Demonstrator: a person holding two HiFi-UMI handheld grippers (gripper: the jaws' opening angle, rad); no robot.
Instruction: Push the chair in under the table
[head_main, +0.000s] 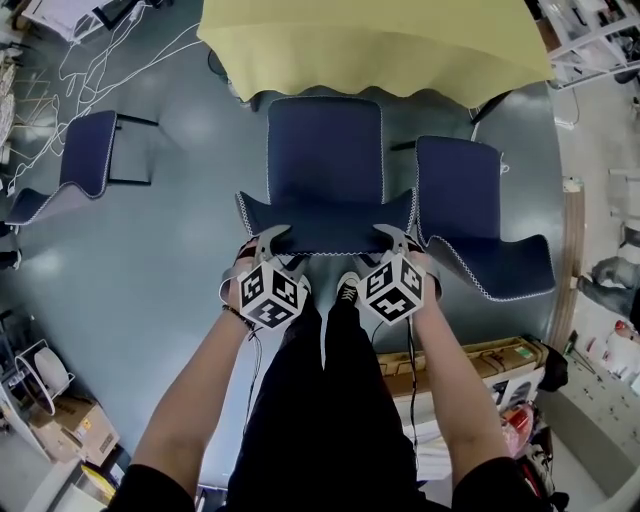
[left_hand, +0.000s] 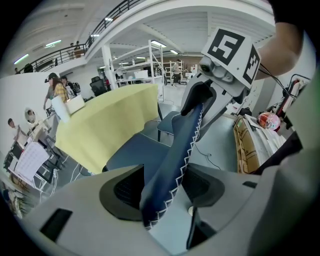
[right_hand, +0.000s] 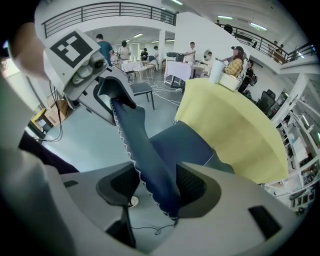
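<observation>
A navy chair (head_main: 325, 160) stands in front of me, its seat partly under the table with the yellow cloth (head_main: 380, 40). Its backrest's top edge (head_main: 325, 228) is nearest me. My left gripper (head_main: 258, 243) straddles the left end of that edge and my right gripper (head_main: 400, 243) the right end. In the left gripper view the backrest (left_hand: 175, 155) runs between the open jaws of the left gripper (left_hand: 162, 187), leaning on one pad with a gap at the other. The right gripper view shows the backrest (right_hand: 145, 155) likewise inside the open right gripper (right_hand: 157, 187).
A second navy chair (head_main: 480, 220) stands close on the right, turned aside, and a third (head_main: 75, 160) is off to the left. Loose white cables (head_main: 100, 50) lie on the grey floor at far left. Boxes (head_main: 490, 365) sit behind my right arm. People stand beyond the table.
</observation>
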